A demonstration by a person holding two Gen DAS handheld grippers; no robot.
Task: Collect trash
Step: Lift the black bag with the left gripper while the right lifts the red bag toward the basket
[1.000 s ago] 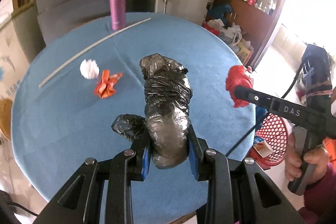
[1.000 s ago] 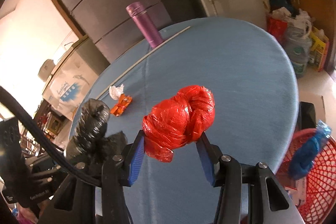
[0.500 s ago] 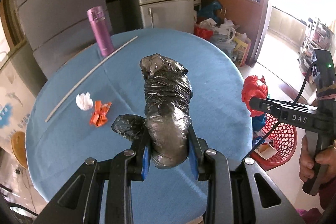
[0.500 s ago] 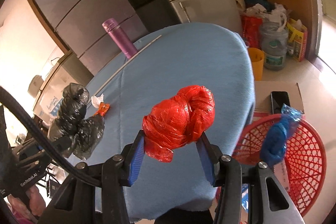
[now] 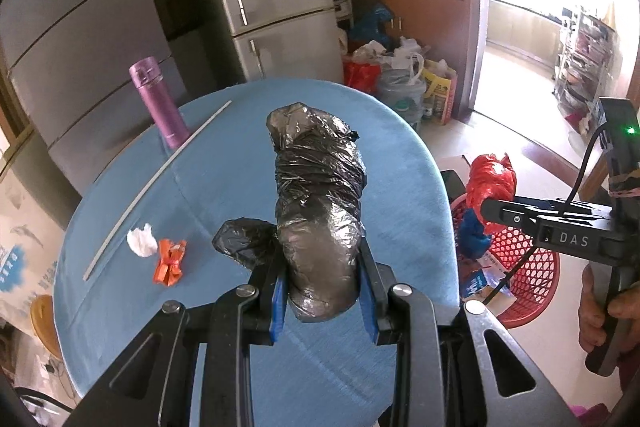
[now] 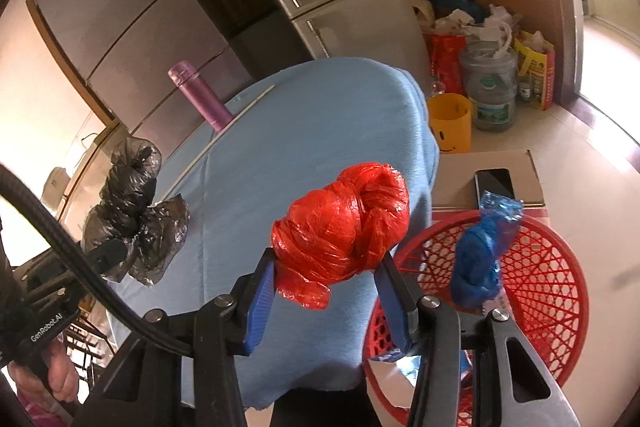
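Left gripper (image 5: 322, 291) clamped on crumpled black plastic bag bundle (image 5: 318, 211), held above round blue-covered table (image 5: 224, 187). Right gripper (image 6: 326, 293) clamped on knotted red plastic bag bundle (image 6: 344, 227), near table edge, beside red mesh plastic basket (image 6: 544, 279) holding blue plastic wad (image 6: 478, 263). White paper ball (image 5: 142, 246), orange wrapper (image 5: 170, 262) on table.

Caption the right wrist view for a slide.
Right gripper holds a red bag beside the red basket.
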